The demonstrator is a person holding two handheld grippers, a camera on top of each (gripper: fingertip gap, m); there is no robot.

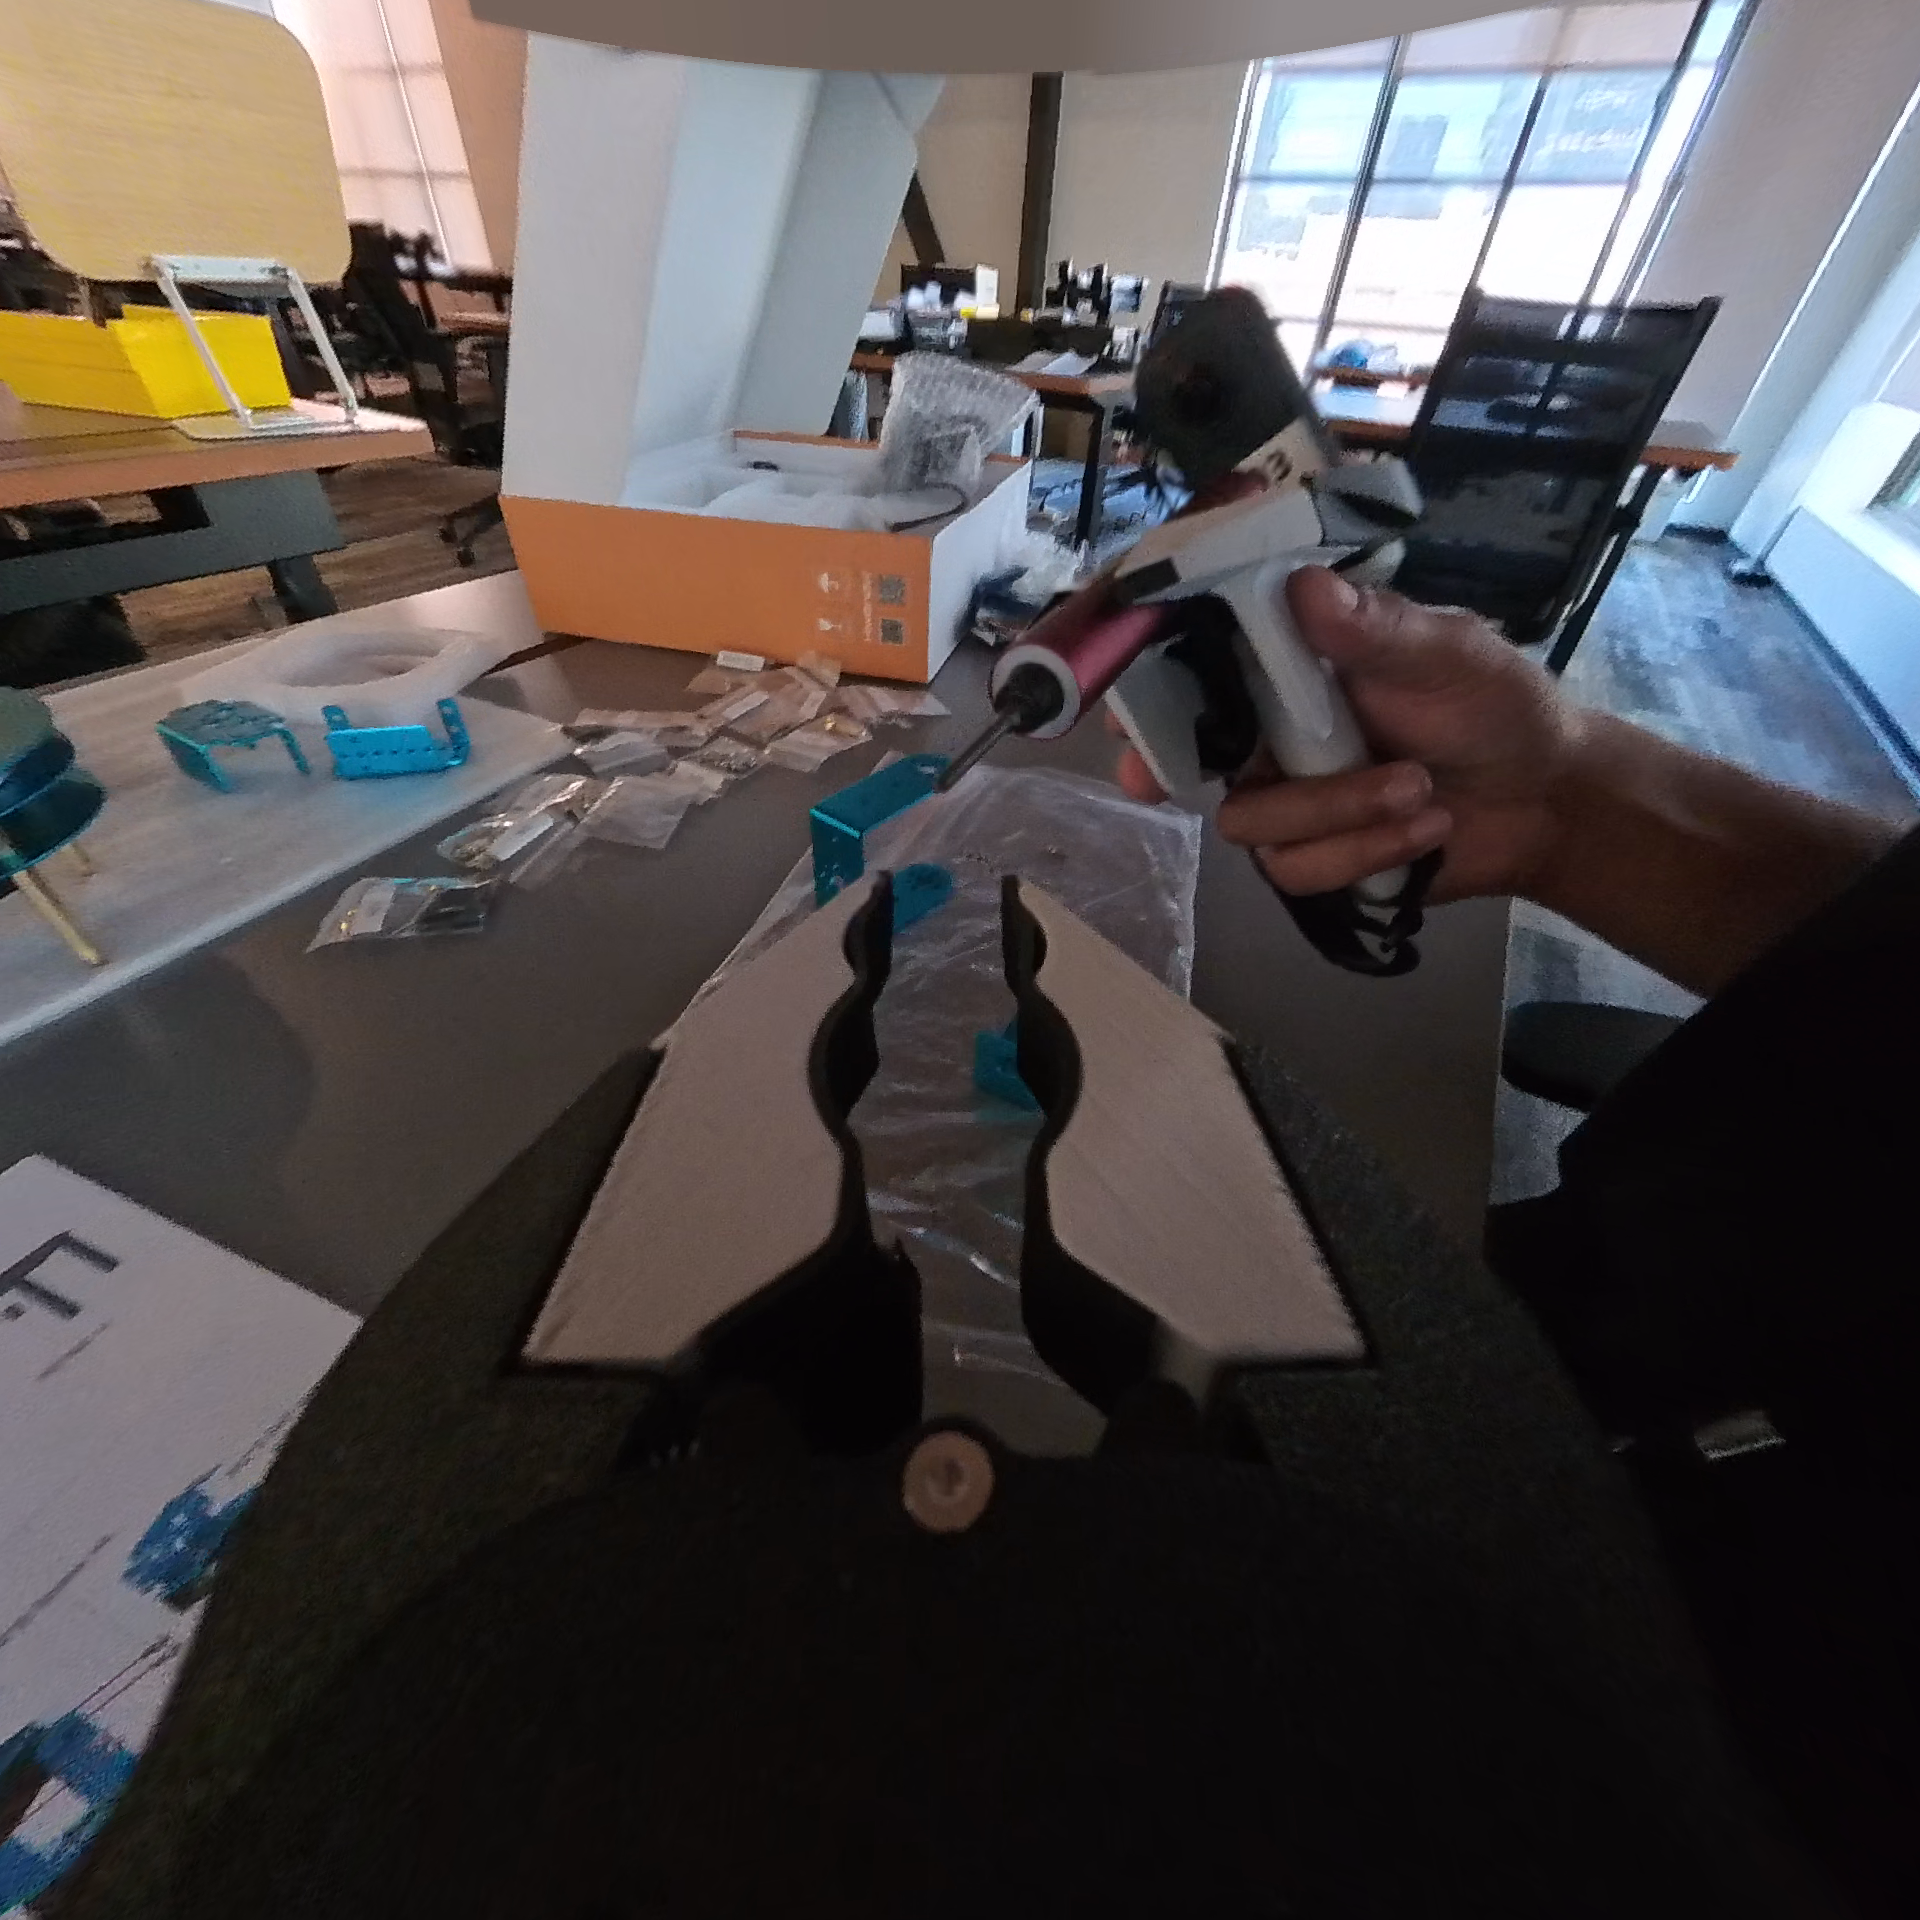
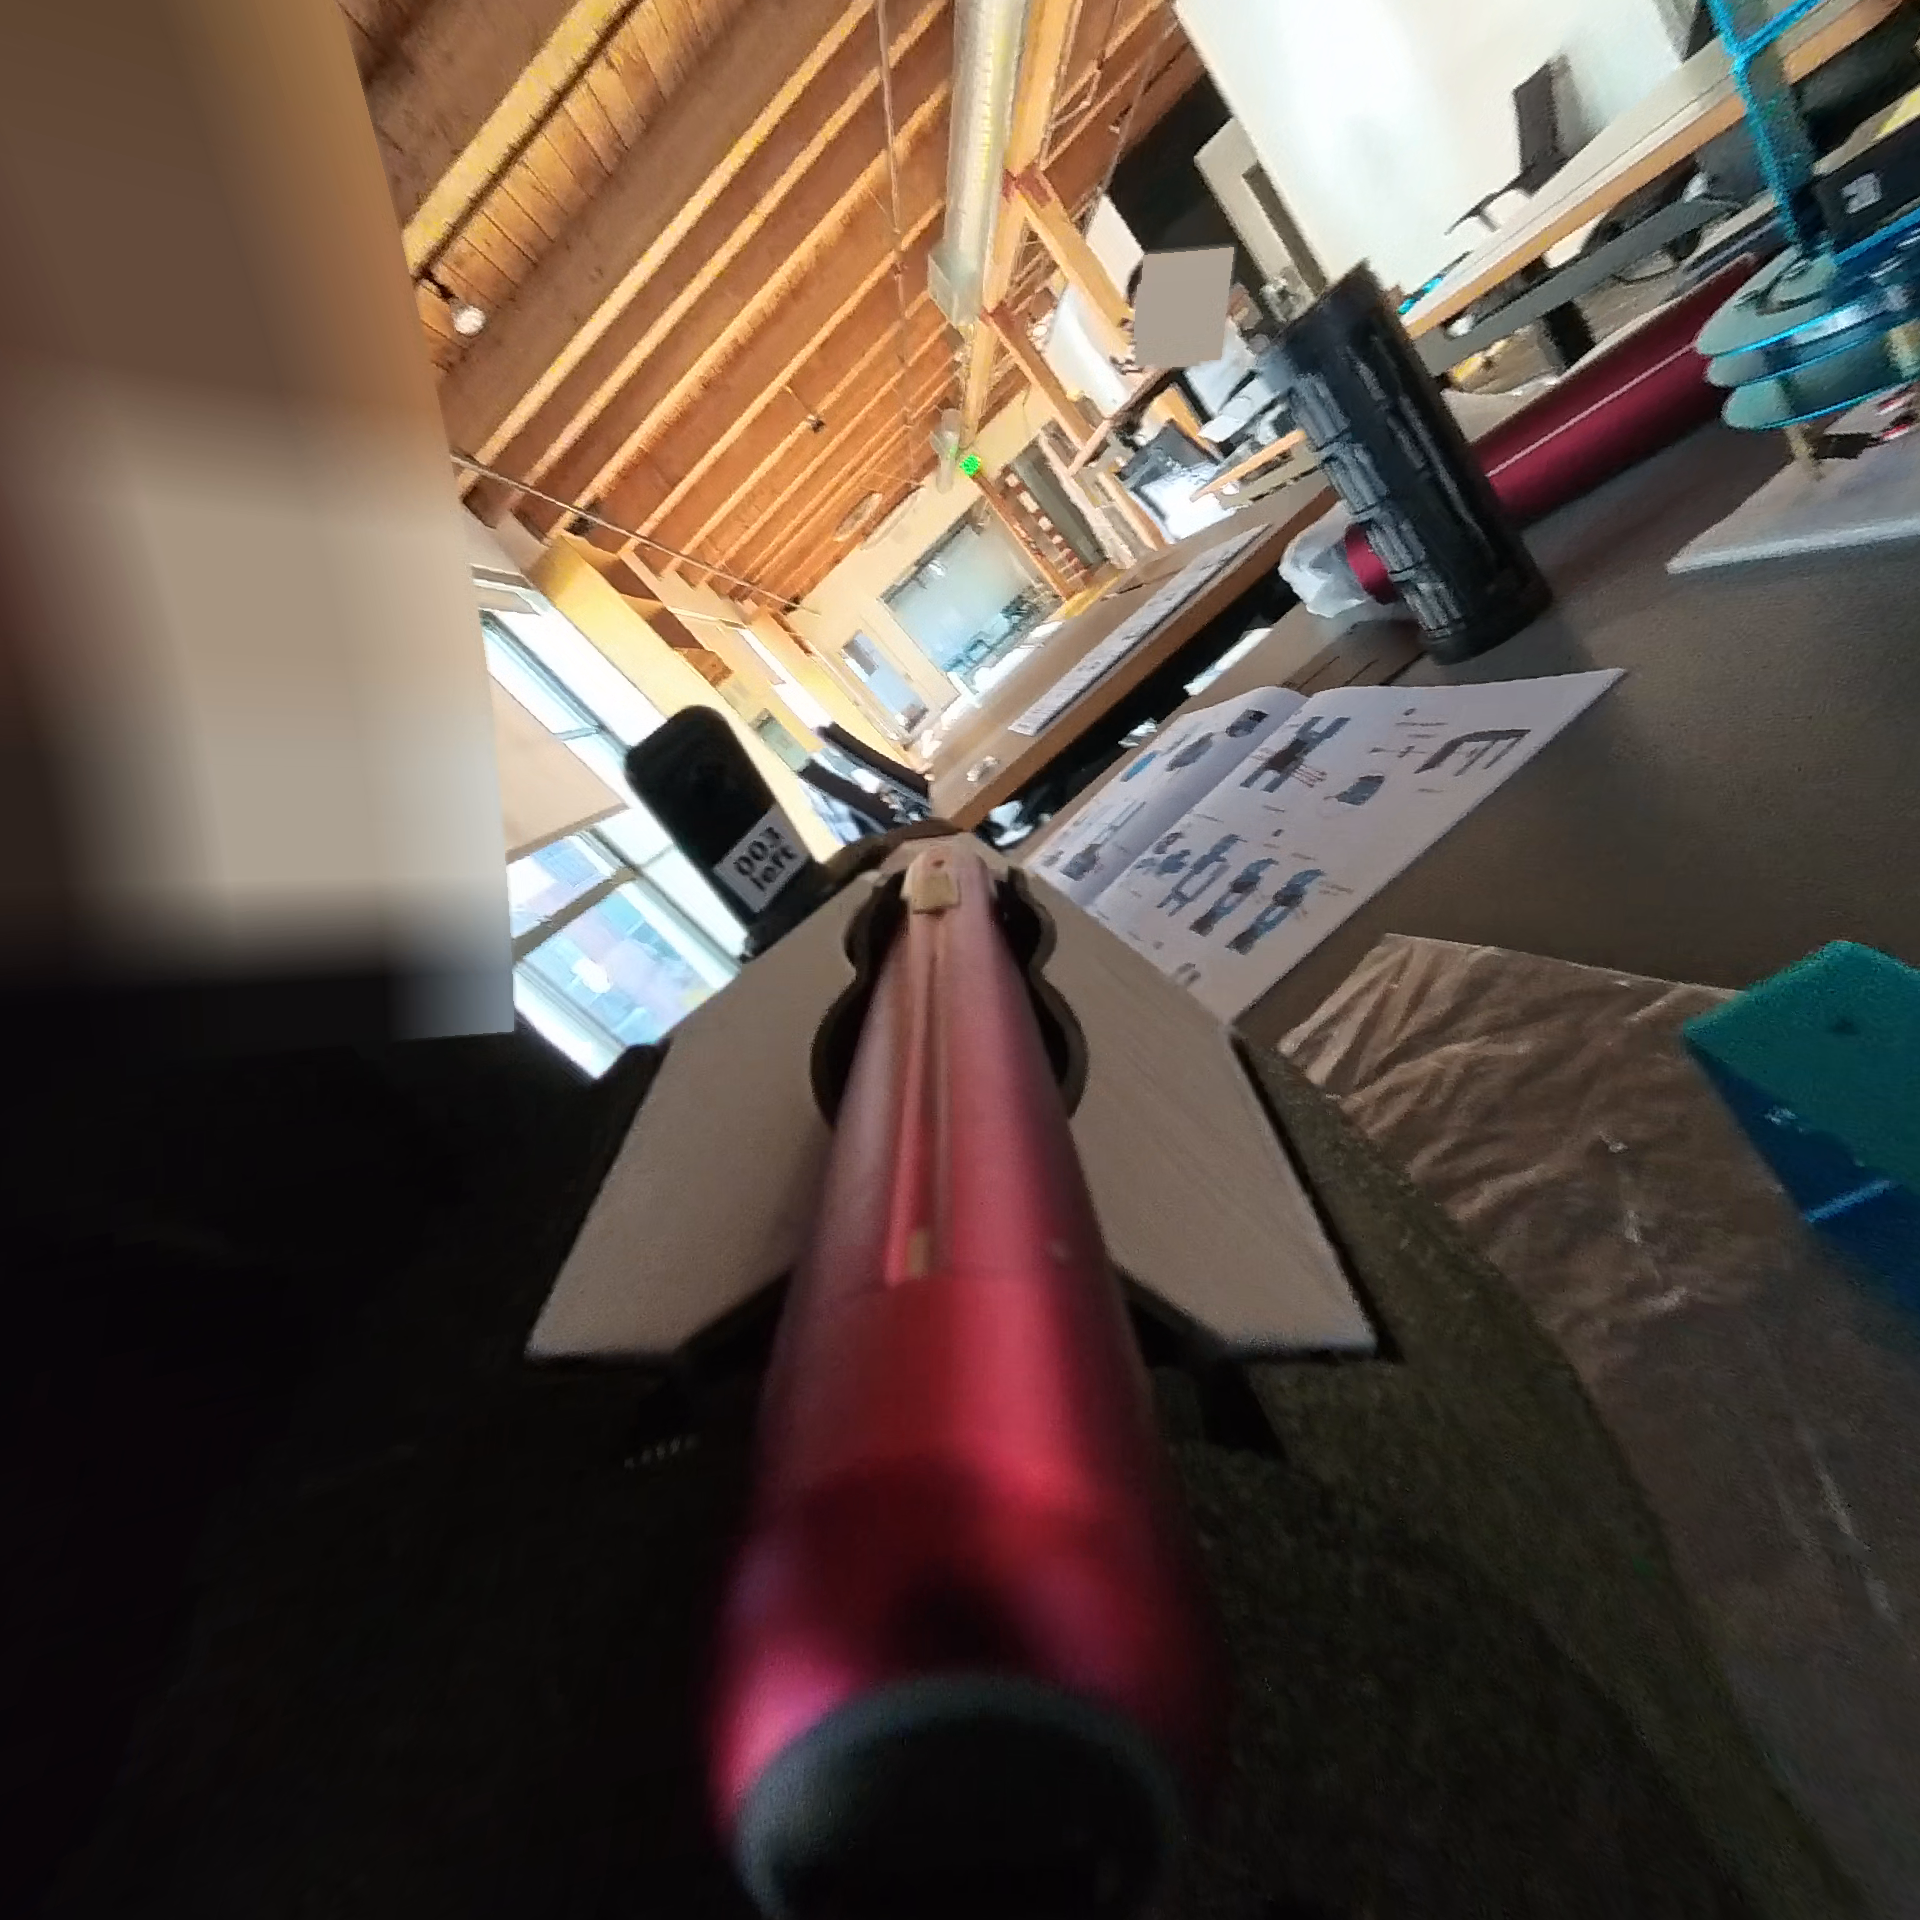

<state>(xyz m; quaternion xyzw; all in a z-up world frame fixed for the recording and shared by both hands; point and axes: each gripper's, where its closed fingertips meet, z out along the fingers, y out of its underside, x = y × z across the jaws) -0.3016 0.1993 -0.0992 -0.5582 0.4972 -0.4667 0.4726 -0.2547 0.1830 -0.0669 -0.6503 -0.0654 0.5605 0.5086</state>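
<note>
My left gripper (image 1: 948,894) is open and empty. It hovers over a clear plastic bag (image 1: 1070,842) on the dark table, with small blue bracket pieces (image 1: 1000,1058) showing between and beside its fingers. My right gripper (image 2: 940,883), held in a hand (image 1: 1434,727), is shut on a maroon electric screwdriver (image 2: 935,1351). In the left wrist view the screwdriver (image 1: 1086,644) points down and left, its bit tip close to an upright blue metal bracket (image 1: 862,821) at the bag's far edge. In the right wrist view a blue-green bracket (image 2: 1829,1081) stands beside the bag (image 2: 1507,1091).
An open orange and white box (image 1: 727,582) stands at the back. Several small bags of hardware (image 1: 665,758) and blue brackets (image 1: 395,743) lie to the left. A printed instruction sheet (image 2: 1299,821) lies near a black cylinder (image 2: 1413,488). A stack of teal discs (image 2: 1808,343) stands beyond. Across from one pair of fingers to the other is roughly 7 centimeters.
</note>
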